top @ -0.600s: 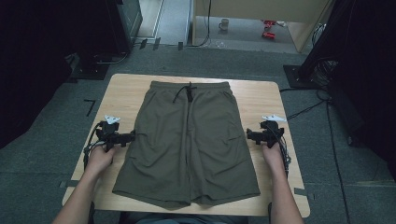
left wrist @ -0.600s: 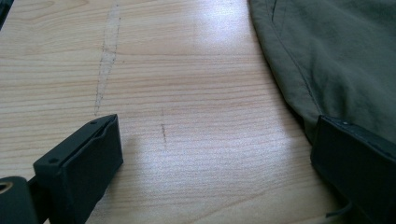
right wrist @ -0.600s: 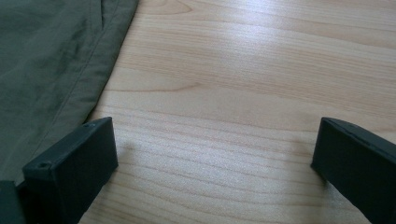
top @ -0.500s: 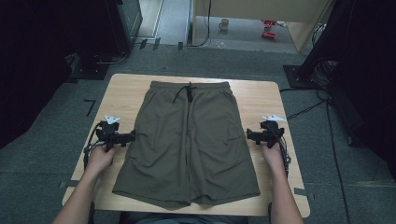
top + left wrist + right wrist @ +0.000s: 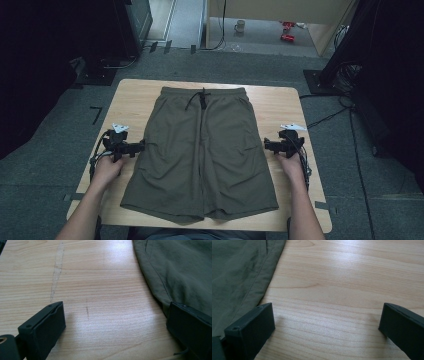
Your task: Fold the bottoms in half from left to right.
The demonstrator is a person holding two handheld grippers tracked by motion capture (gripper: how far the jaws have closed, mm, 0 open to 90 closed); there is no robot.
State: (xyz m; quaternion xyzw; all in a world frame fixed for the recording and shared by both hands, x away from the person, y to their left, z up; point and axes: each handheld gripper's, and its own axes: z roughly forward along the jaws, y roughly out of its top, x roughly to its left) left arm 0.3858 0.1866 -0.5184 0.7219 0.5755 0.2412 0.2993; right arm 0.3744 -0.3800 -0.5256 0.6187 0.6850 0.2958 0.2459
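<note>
Shorts, high view: I see the olive-green drawstring shorts [image 5: 200,155] spread flat in the middle of the wooden counter [image 5: 135,100], waistband at the far edge, both leg hems toward me.
Drawstring, high view: a dark cord [image 5: 201,98] hangs from the middle of the waistband onto the fabric.
Left tool, high view: my left tool [image 5: 140,146] sits low over the counter at the shorts' left side seam, jaws pointing inward at the cloth, just at its edge.
Right tool, high view: my right tool [image 5: 266,145] mirrors it at the right side seam, jaws pointing inward, tips at the edge of the fabric.
Floor, high view: grey carpet around the counter; a mug [image 5: 240,26] and some red items [image 5: 287,31] lie well beyond the far edge.
Left tool, left gripper view: the jaws stand spread wide with bare counter [image 5: 100,302] between them; one jaw overlaps the hem of the shorts [image 5: 180,270], and I cannot tell whether it touches the cloth.
Right tool, right gripper view: the jaws stand spread wide over bare wood [image 5: 342,290]; the shorts' seamed edge [image 5: 242,272] runs up beside one jaw, nothing pinched.
</note>
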